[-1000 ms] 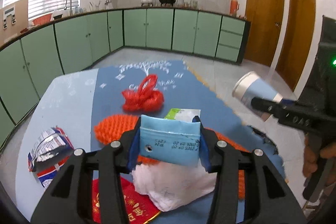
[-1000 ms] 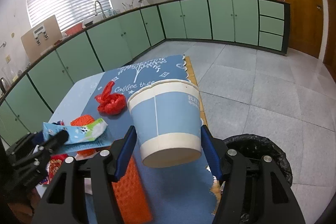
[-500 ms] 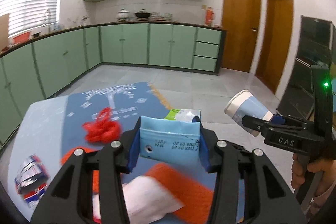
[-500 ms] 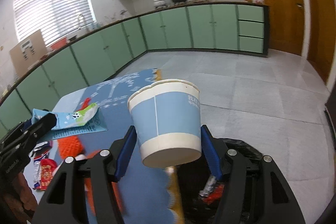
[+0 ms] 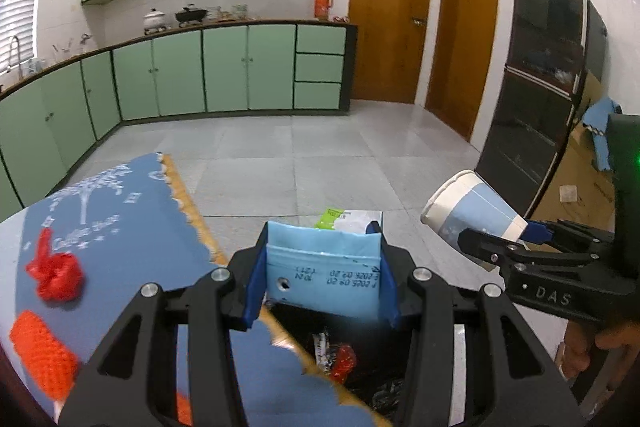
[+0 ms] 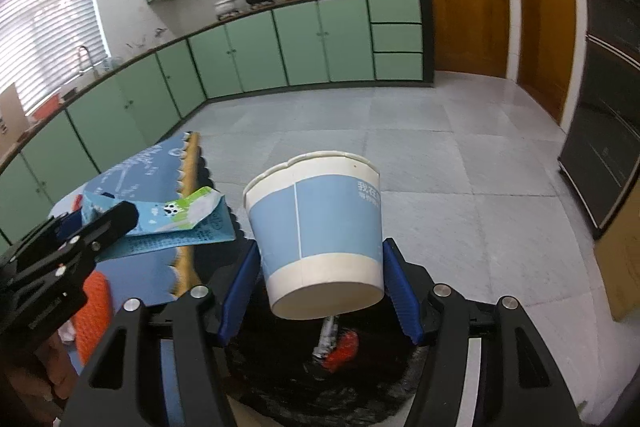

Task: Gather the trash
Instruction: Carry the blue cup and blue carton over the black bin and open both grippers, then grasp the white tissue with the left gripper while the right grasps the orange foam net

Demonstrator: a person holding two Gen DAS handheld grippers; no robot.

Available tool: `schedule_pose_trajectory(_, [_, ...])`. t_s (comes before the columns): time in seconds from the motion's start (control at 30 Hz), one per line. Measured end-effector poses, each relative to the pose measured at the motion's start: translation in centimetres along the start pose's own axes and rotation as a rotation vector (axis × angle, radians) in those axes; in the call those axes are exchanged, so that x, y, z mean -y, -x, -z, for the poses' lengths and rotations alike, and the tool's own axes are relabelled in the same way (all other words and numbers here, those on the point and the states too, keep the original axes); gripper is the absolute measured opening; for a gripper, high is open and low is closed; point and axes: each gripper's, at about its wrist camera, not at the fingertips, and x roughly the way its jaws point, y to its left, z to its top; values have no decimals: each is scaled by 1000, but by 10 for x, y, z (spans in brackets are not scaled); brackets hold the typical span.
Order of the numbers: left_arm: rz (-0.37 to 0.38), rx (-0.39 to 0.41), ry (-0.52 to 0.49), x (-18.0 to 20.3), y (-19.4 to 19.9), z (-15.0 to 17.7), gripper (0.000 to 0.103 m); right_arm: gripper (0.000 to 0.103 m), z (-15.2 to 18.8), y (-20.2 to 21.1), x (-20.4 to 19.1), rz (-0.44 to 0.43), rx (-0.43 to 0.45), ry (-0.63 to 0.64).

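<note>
My left gripper (image 5: 322, 281) is shut on a flattened light-blue milk carton (image 5: 324, 271) and holds it above the black-lined trash bin (image 5: 380, 383). The carton also shows in the right wrist view (image 6: 176, 223). My right gripper (image 6: 320, 283) is shut on a blue and white paper cup (image 6: 320, 227), held above the same bin (image 6: 288, 383). The cup shows at the right of the left wrist view (image 5: 468, 215). Some wrappers (image 6: 338, 347) lie in the bin.
The table with a blue cloth (image 5: 120, 227) is to the left of the bin. On it lie a red net bag (image 5: 54, 273) and an orange scrubber (image 5: 42, 351). Green cabinets (image 5: 224, 71) line the far wall; a dark cabinet (image 5: 532, 115) stands at the right.
Both grippers have swung right, away from the table, and now hold the carton and the cup over the trash bin. Both grips are unchanged.
</note>
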Motion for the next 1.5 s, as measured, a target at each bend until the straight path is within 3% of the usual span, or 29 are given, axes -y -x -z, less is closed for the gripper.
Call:
schedule_pose_trajectory(0.1, [22, -39, -4, 8, -18, 1, 46, 64, 4, -3, 11, 14, -15, -9])
schedule_pose_trajectory(0.2, [28, -52, -8, 10, -25, 3, 58, 68, 7, -9, 16, 33, -28, -9])
schedule_pose_trajectory(0.27, [26, -50, -7, 9, -25, 3, 61, 70, 10, -12, 20, 34, -34, -18])
schedule_pose_trajectory(0.43, [16, -43, 15, 2, -15, 0, 63, 74, 11, -11, 22, 38, -35, -28])
schedule_pose_trajectory(0.57, [-13, -18, 33, -11, 6, -1, 69, 84, 6, -4, 14, 29, -12, -17])
schedule_pose_trajectory(0.8, [-137, 19, 95, -58, 62, 13, 74, 91, -5, 9, -31, -74, 32, 41])
schedule_pose_trajectory(1.1, [-355, 35, 170, -119, 136, 52, 76, 91, 11, 8, -125, -270, 15, 176])
schedule_pose_trajectory(1.3, [-367, -20, 206, -134, 149, 83, 76, 89, 36, 0, -171, -346, -21, 253])
schedule_pose_trajectory(1.5, [-344, -67, 192, -134, 140, 104, 76, 85, 52, 3, -179, -352, -39, 262])
